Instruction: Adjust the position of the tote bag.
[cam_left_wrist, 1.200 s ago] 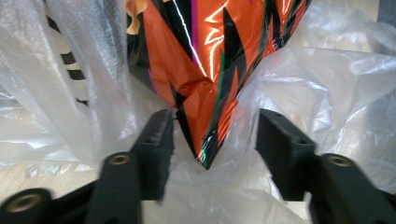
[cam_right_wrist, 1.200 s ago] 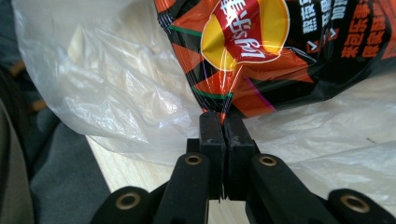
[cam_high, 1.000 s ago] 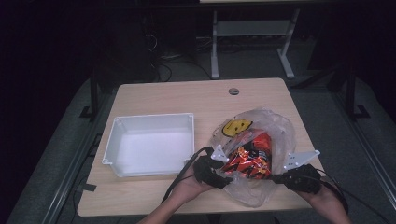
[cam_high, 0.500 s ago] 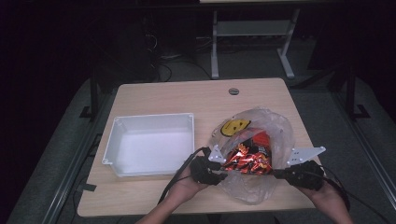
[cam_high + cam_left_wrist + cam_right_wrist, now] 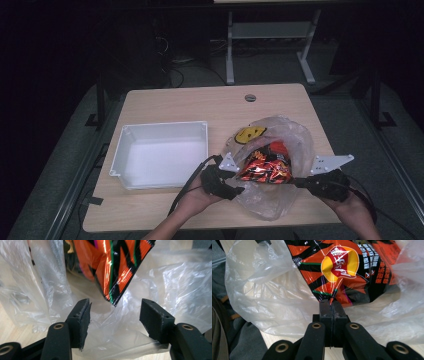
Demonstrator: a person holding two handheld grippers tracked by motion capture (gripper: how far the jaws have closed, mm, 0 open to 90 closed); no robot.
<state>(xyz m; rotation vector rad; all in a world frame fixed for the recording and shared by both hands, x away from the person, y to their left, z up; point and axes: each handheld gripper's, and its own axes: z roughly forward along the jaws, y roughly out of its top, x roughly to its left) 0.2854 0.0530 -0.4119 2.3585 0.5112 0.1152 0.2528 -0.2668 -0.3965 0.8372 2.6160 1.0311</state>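
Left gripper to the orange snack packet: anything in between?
Only thin film. The left gripper stands open just under the snack packet's corner, with the clear plastic bag bunched around and between the jaws. The right gripper pinches the bag.

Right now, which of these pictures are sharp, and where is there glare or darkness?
High view: the room is dark, only the table lit, and the picture is soft. Left gripper view: the jaws are crisp, the orange snack packet slightly blurred and glossy. Right gripper view: sharp print, white glare streaks on the clear plastic bag.
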